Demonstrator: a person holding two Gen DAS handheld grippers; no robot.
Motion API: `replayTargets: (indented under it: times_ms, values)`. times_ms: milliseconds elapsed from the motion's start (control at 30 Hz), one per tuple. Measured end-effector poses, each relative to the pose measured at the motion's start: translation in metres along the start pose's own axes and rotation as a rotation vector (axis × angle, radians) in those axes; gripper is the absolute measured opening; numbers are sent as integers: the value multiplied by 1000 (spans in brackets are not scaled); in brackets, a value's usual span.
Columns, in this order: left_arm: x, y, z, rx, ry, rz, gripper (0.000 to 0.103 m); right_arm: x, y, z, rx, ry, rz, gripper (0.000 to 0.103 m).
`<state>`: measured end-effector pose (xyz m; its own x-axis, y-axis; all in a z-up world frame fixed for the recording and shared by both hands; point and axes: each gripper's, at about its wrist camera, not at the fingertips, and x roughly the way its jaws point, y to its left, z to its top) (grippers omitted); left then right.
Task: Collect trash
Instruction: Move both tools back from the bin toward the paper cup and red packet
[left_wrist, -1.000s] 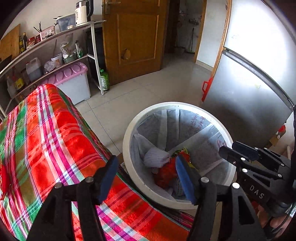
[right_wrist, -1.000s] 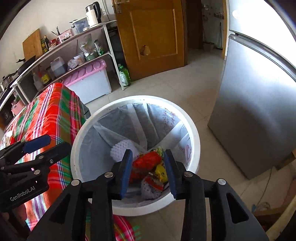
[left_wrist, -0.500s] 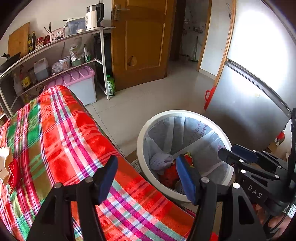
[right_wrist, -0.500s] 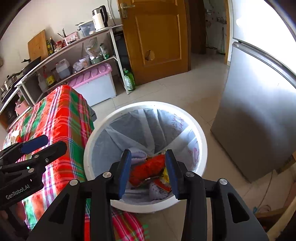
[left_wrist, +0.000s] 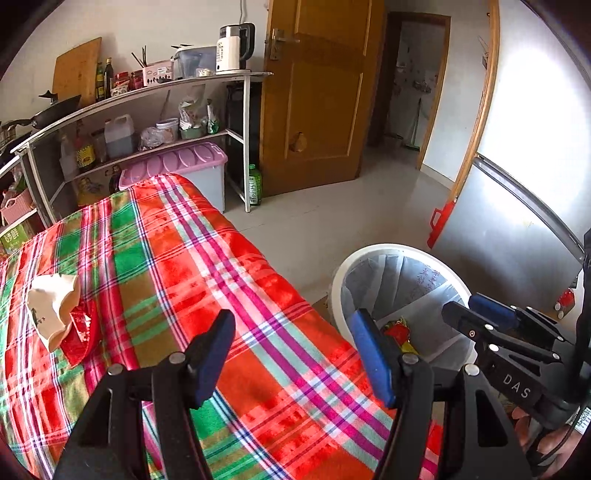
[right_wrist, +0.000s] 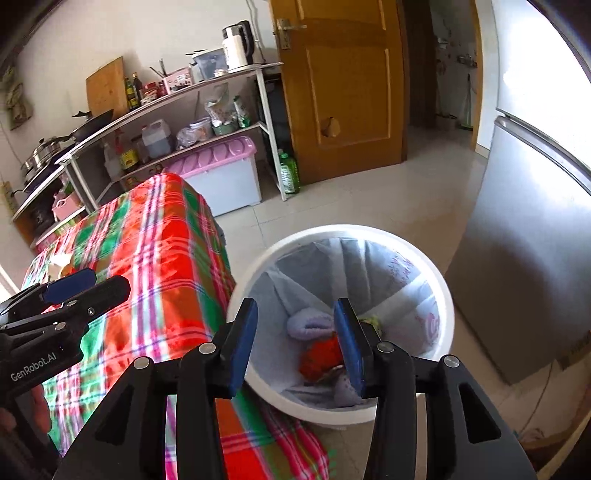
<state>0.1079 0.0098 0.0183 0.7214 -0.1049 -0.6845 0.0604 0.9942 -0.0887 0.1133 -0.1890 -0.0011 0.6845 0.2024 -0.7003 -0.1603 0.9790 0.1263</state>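
Overhead, right gripper (right_wrist: 295, 343) jaws opening, empty; left gripper (left_wrist: 291, 354) jaws apart, empty.

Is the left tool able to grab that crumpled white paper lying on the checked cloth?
Probably yes. The left tool is open and empty, and nothing stands between it and the crumpled white paper, which lies in the open on the red and green checked cloth.
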Motion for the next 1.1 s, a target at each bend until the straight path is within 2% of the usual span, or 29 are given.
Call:
replayTargets:
  times_ms: [333,500,1100]
  values:
    - [-20,70,-9,-112,-22,94,69,10,56,4,-78,4,75,45]
    - [-30,104,-17,-163,-31,143,69,15,85,8,-117,3,106,52]
    - [-55,216,-37,-305,-36,290,73,50,187,16,-254,60,230,53]
